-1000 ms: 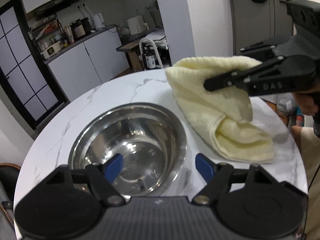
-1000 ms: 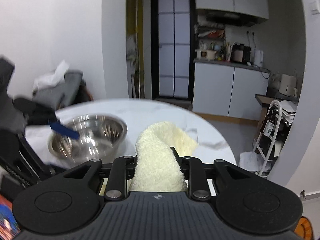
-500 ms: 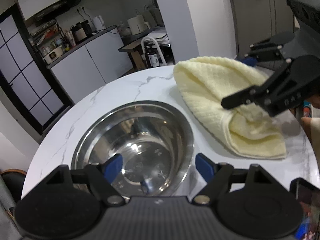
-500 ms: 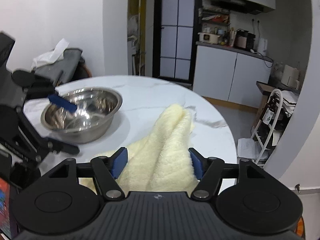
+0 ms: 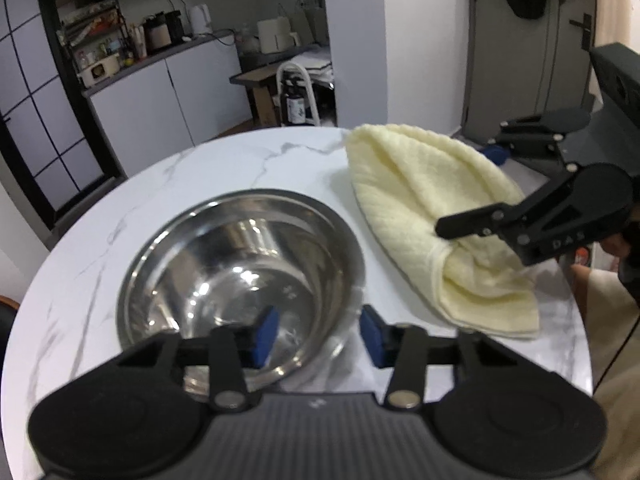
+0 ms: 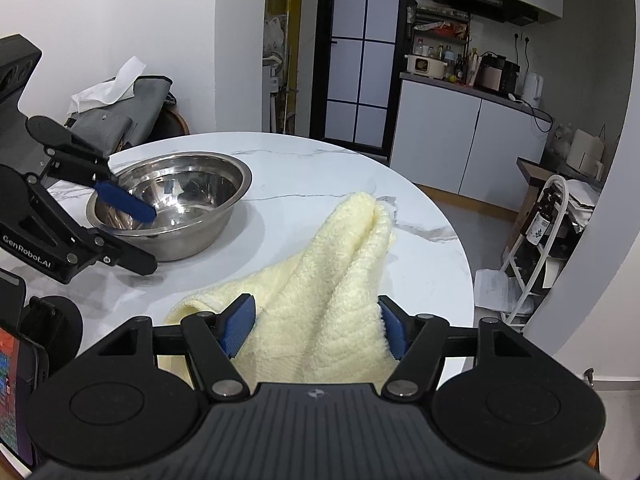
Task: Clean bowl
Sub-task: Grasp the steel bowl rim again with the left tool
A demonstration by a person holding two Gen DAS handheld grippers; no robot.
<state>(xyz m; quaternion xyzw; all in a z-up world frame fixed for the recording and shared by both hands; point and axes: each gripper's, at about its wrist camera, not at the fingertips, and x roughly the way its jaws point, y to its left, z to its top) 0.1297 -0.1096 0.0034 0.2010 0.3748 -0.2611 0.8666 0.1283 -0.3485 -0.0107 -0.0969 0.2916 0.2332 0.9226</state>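
Straddling the yellow towel (image 6: 320, 312) on the table (image 6: 320, 184), the right gripper (image 6: 316, 330) has wide jaws, as does the left gripper (image 5: 316, 334) astride the steel bowl's (image 5: 240, 264) near rim. Judged next: pinch both.

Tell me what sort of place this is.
Most likely a small home kitchen-dining area: white cabinets with a counter carrying a kettle and other appliances, plus a round marble table holding a steel bowl and a yellow towel.
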